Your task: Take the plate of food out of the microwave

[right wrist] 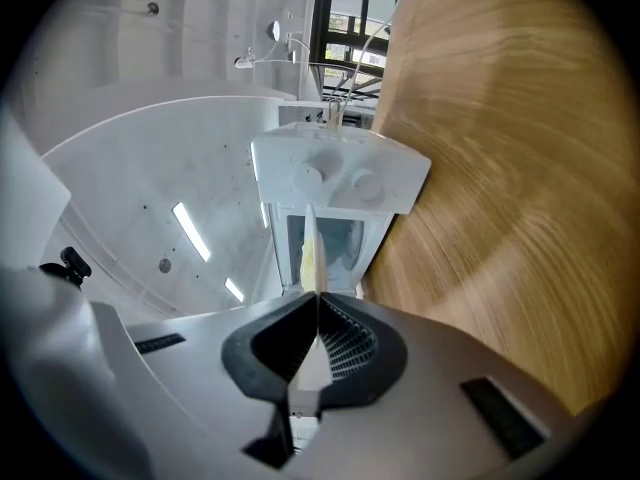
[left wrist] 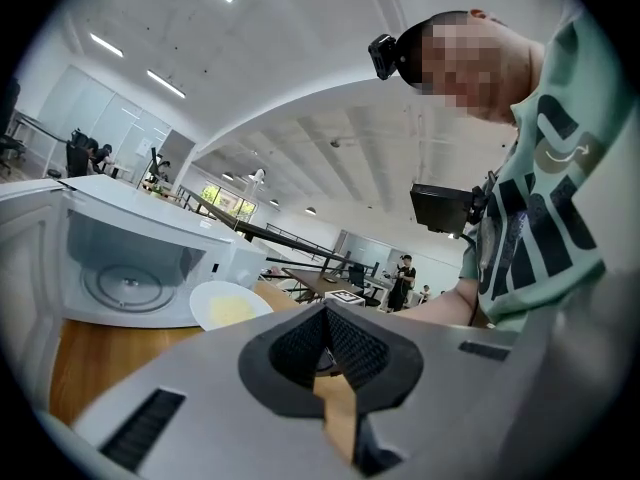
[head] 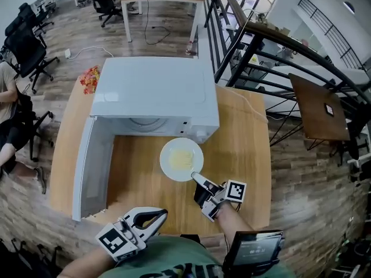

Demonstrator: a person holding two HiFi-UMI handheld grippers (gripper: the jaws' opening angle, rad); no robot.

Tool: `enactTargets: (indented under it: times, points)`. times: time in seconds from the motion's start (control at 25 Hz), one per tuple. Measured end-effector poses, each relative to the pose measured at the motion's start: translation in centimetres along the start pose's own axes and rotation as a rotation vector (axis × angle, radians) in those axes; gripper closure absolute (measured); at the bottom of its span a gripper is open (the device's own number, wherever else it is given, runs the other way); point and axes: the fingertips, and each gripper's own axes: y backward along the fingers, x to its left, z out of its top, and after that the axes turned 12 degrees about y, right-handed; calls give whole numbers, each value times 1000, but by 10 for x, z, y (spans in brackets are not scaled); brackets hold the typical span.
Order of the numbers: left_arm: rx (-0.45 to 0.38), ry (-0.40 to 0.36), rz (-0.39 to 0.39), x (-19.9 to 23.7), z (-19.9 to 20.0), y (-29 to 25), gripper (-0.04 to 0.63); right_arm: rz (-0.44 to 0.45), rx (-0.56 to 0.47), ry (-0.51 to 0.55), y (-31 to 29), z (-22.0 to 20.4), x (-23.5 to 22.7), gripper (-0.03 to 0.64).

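A boxy white microwave (head: pixel 153 91) with smooth, matte walls is seen on a light wooden desk (head: pixel 243 149) whose grain runs in long streaks. Its flat door (head: pixel 93 167) is swung fully open towards the left edge of the desk. In the left gripper view a round glass turntable (left wrist: pixel 130 286) with ring-shaped ridges is seen inside the bare cavity.

A round, shallow white plate (head: pixel 174 149) is found outside the microwave, just in front of its opening and over the desk. A pale yellow, soft-looking heap of food (head: pixel 181 158) lies at its middle. Whether the plate rests on the wood or is held just above it cannot be told.

The plate's near rim is pinched by the right gripper (head: pixel 198 180). In the right gripper view its ribbed black jaws are closed on the thin white edge, which is seen edge-on as a narrow blade.

The left gripper (head: pixel 159 214) is held low and near the person's body, well apart from the plate. Its jaws are brought together at the tips, and nothing is gripped between them.

A crumpled red and yellow thing (head: pixel 89 79) lies at the far left corner of the desk, beside the microwave
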Motion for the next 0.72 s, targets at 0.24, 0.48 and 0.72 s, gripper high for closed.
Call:
enactTargets:
  times: [0.24, 0.48, 0.72]
  points:
    - [16, -22, -58, -12, -3, -27, 603, -43, -69, 0, 49, 18, -14, 603]
    - [52, -27, -109, -27, -4, -57, 603, -81, -147, -1, 94, 42, -30, 603]
    - [69, -31, -147, -39, -2, -82, 603, -128, -214, -3, 130, 65, -52, 603]
